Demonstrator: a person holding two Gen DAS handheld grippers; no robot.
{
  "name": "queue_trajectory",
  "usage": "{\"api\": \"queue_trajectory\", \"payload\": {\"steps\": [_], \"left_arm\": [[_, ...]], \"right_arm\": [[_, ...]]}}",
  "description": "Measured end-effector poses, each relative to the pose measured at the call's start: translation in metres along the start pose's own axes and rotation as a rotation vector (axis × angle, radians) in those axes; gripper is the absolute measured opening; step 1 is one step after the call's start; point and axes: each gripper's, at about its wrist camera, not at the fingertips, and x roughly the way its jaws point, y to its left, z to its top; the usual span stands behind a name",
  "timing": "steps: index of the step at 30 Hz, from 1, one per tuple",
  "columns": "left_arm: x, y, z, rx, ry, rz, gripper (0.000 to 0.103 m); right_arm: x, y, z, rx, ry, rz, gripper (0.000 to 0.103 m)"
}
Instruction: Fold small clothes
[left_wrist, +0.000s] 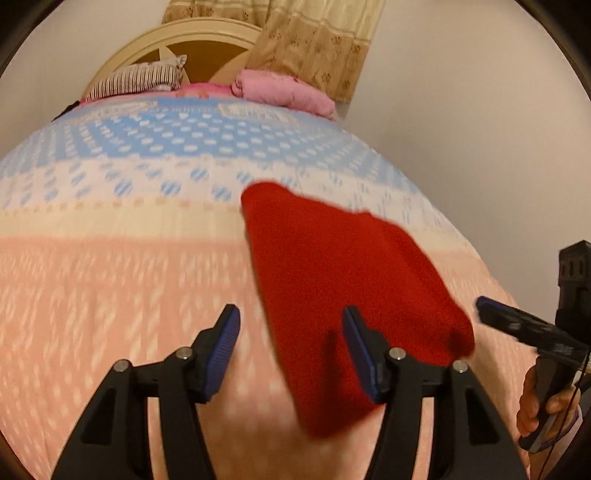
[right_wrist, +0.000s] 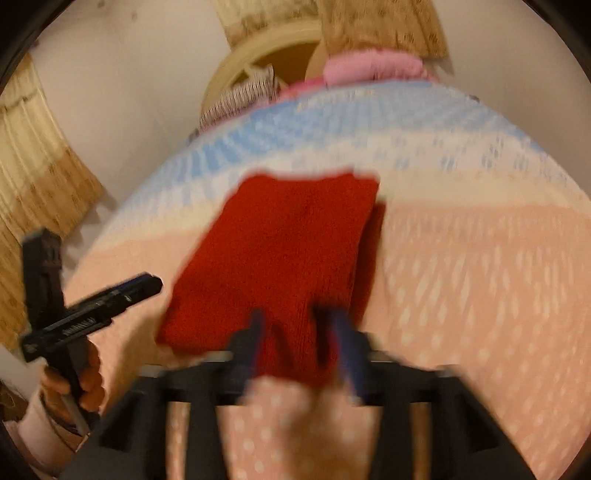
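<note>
A small red knitted garment (left_wrist: 343, 284) lies folded on the patterned bedspread (left_wrist: 110, 277). My left gripper (left_wrist: 291, 332) is open, its blue pads spread wide, with the garment's near left edge between and under them. In the right wrist view the garment (right_wrist: 288, 258) lies straight ahead. My right gripper (right_wrist: 295, 332) is blurred by motion; its jaws stand apart over the garment's near edge. The right gripper shows at the right edge of the left wrist view (left_wrist: 517, 325), and the left gripper at the left of the right wrist view (right_wrist: 96, 306).
A striped pillow (left_wrist: 140, 79) and a pink folded blanket (left_wrist: 284, 90) lie at the bed's head by a cream headboard (left_wrist: 177, 44). A beige curtain (left_wrist: 317, 44) hangs behind. The bed drops off to the right near the wall (left_wrist: 498, 147).
</note>
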Motion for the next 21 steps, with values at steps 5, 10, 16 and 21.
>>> {"api": "queue_trajectory", "payload": {"steps": [5, 10, 16, 21], "left_arm": [[0.048, 0.001, 0.032, -0.035, 0.031, -0.039, 0.06], [0.091, 0.0, 0.042, -0.024, 0.059, 0.007, 0.061], [0.104, 0.01, 0.032, -0.013, 0.06, 0.033, 0.072], [0.109, 0.03, 0.029, -0.118, 0.072, -0.05, 0.079]], "right_arm": [[0.022, -0.031, 0.039, 0.101, -0.044, 0.021, 0.082], [0.071, -0.057, 0.054, 0.173, -0.02, 0.041, 0.082], [0.123, -0.056, 0.055, 0.165, 0.071, 0.061, 0.08], [0.136, -0.044, 0.057, 0.093, 0.077, 0.057, 0.08]]}}
